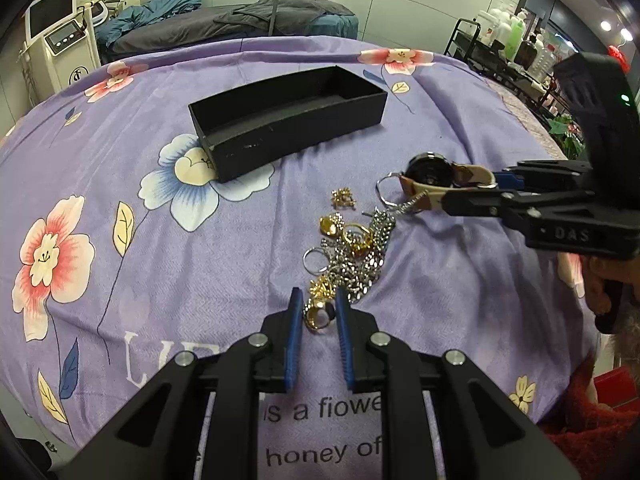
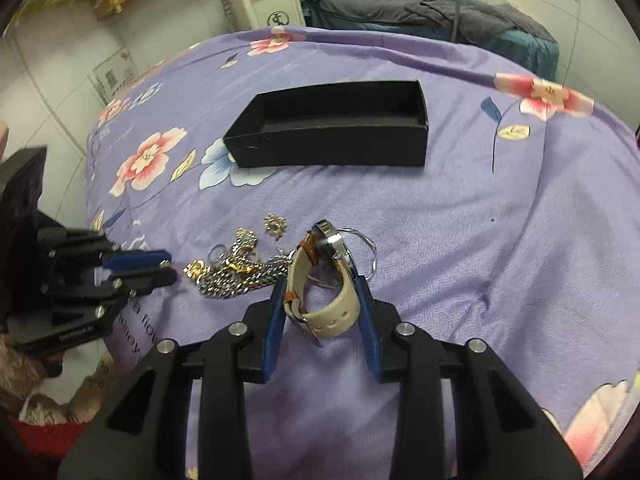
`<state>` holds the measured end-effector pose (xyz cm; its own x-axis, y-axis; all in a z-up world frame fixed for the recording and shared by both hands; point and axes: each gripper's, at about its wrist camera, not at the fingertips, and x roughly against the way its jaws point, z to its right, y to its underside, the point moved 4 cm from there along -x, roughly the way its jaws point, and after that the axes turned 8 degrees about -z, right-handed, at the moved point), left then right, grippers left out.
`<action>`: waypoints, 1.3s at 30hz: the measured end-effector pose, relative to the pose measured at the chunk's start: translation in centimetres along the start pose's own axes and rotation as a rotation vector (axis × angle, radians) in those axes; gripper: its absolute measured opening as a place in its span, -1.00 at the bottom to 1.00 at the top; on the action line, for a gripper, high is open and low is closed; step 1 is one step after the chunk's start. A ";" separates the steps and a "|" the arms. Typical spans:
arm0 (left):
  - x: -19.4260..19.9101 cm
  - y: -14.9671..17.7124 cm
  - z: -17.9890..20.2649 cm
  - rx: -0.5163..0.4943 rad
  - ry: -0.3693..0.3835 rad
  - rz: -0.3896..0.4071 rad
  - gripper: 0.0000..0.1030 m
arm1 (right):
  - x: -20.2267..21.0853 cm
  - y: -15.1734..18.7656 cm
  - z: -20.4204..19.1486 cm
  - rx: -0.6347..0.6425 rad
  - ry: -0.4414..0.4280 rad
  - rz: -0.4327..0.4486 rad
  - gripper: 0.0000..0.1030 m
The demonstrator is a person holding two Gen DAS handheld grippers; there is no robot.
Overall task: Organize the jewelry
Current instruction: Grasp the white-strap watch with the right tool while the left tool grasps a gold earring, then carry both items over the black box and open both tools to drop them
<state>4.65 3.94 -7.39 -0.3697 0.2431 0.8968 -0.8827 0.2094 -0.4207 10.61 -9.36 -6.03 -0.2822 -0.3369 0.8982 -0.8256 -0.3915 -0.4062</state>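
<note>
A pile of jewelry [image 1: 352, 252] with gold rings and silver chains lies on the purple floral cloth; it also shows in the right wrist view [image 2: 232, 268]. My left gripper [image 1: 318, 308] has its blue pads on either side of a gold ring [image 1: 318, 316] at the pile's near end, touching it. My right gripper [image 2: 320, 292] is closed on the cream strap of a wristwatch [image 2: 320, 276], whose dark face [image 1: 428, 170] shows in the left wrist view. An open black box [image 1: 288, 120] sits empty behind the pile.
The table is covered with the purple cloth [image 1: 120, 160] printed with flowers and text. A single gold charm [image 1: 343, 198] lies apart from the pile. A bed [image 1: 240, 20], a white machine [image 1: 60, 44] and a bottle cart [image 1: 516, 40] stand behind.
</note>
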 end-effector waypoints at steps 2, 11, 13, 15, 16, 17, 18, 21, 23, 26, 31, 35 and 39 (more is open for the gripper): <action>0.3 -0.2 0.0 -0.004 0.001 0.010 -0.68 | 0.7 0.2 -0.5 0.041 0.016 -0.021 -0.34; 0.9 -0.8 0.6 -0.028 0.001 0.029 -0.68 | 4.5 2.2 0.8 0.092 0.062 -0.082 -0.35; 1.0 -1.1 0.7 -0.029 0.002 0.031 -0.68 | 5.6 2.1 1.2 0.080 0.047 -0.059 -0.35; 1.0 -1.5 0.7 -0.033 0.001 0.035 -0.68 | 6.7 1.7 1.6 0.066 0.040 -0.020 -0.35; 1.0 -1.9 0.6 -0.039 -0.008 0.040 -0.68 | 7.0 1.3 1.6 0.063 0.042 -0.002 -0.35; 1.1 -2.3 0.5 -0.046 -0.018 0.047 -0.68 | 7.2 0.7 1.7 0.060 0.043 0.020 -0.35; 1.2 -2.8 0.4 -0.049 -0.024 0.054 -0.68 | 7.2 0.1 1.7 0.054 0.042 0.037 -0.35; 1.6 -5.0 -0.2 -0.049 -0.033 0.093 -0.68 | 6.6 -2.3 1.6 0.030 0.024 0.093 -0.35; 1.8 -7.0 -0.8 -0.048 -0.050 0.114 -0.68 | 5.8 -4.4 1.3 0.017 -0.003 0.128 -0.35; 1.9 -9.7 -1.7 -0.057 -0.050 0.152 -0.68 | 4.0 -7.3 1.0 0.003 -0.019 0.137 -0.35; -0.2 -13.3 -3.1 -0.121 -0.061 0.184 -0.68 | 0.5 -11.6 1.8 -0.039 -0.023 0.120 -0.34; -2.8 -15.2 -4.7 -0.103 -0.035 0.140 -0.68 | -2.5 -14.1 3.0 -0.066 -0.004 0.077 -0.27; -4.5 -15.7 -5.3 -0.099 -0.033 0.112 -0.59 | -4.0 -15.1 3.4 -0.063 0.036 0.080 -0.13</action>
<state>21.73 4.55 -5.51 -0.4753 0.2395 0.8466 -0.8030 0.2753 -0.5287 25.92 -4.99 -4.08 -0.3648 -0.3333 0.8694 -0.8288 -0.3093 -0.4664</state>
